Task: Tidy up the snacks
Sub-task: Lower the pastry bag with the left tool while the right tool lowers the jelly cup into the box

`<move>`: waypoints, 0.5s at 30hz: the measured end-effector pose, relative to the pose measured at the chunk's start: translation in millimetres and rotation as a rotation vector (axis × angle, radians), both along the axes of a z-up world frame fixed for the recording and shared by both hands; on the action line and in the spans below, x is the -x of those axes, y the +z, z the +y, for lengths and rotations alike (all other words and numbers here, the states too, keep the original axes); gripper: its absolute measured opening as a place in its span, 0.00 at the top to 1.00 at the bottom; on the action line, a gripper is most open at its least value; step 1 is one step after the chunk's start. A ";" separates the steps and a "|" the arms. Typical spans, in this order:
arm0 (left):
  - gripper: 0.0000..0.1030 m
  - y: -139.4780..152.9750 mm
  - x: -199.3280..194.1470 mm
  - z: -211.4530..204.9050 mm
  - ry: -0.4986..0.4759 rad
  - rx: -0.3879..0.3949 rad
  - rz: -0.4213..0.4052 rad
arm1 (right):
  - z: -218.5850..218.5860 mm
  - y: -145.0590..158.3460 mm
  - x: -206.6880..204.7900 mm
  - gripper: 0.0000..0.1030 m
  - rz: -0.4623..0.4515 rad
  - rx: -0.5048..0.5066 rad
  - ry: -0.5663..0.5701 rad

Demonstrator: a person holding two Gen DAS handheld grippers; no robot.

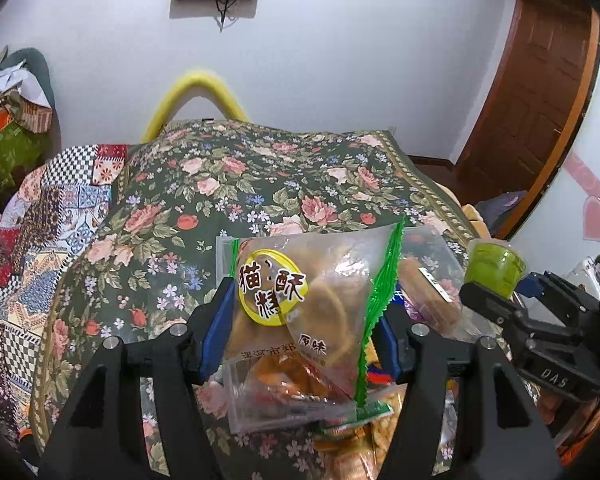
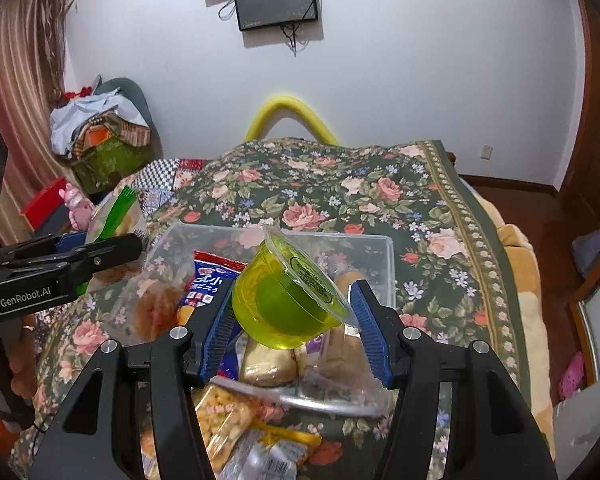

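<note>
Above the clear box point(image 1: 236, 408) on the floral bedspread point(image 1: 228, 184), the left claw point(image 1: 300, 332) pinches a pastry bag point(image 1: 300, 300) by its sides, likely poised to drop it in. Through the right wrist view, the right claw point(image 2: 292, 320) clamps a tilted green jelly cup point(image 2: 288, 304) over the same box point(image 2: 384, 256), among loose snack packets point(image 2: 224, 420).

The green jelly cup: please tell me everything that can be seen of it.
The jelly cup is a small clear plastic cup filled with yellow-green jelly, sealed by a printed film lid. It is tilted, lid facing up and right. The right gripper holds it between its blue pads, above the clear box of snacks on the floral cloth.
</note>
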State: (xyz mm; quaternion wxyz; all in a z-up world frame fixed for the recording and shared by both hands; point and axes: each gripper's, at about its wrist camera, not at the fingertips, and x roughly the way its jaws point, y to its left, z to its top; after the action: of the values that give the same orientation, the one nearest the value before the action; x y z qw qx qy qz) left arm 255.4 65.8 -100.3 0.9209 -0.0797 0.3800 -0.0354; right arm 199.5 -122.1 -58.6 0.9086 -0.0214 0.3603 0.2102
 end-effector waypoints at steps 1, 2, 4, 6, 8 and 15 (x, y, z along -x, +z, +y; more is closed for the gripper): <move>0.40 -3.3 -4.1 -0.3 0.001 0.002 0.007 | 2.8 -3.8 -3.7 0.47 0.009 0.007 0.002; 0.40 -5.6 -7.1 -0.9 0.002 0.004 0.012 | 3.2 -6.0 -6.5 0.47 0.016 0.011 0.004; 0.40 -11.4 -13.6 -2.3 0.003 0.003 0.024 | 7.3 -13.3 -12.1 0.47 0.035 0.024 0.008; 0.40 -16.1 -18.5 -2.8 0.005 -0.002 0.032 | 8.4 -18.6 -16.5 0.47 0.047 0.032 0.011; 0.40 -21.1 -22.8 -1.2 0.021 -0.001 0.034 | 9.9 -25.2 -18.9 0.47 0.065 0.040 0.011; 0.38 -25.8 -27.7 -0.7 0.027 -0.017 0.023 | 10.7 -41.7 -17.6 0.47 0.106 0.033 0.021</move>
State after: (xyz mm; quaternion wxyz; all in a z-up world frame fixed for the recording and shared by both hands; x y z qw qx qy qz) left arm 283.1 65.0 -126.1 0.9175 -0.0775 0.3897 -0.0191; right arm 217.2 -111.4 -100.3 0.8855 -0.0292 0.4110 0.2146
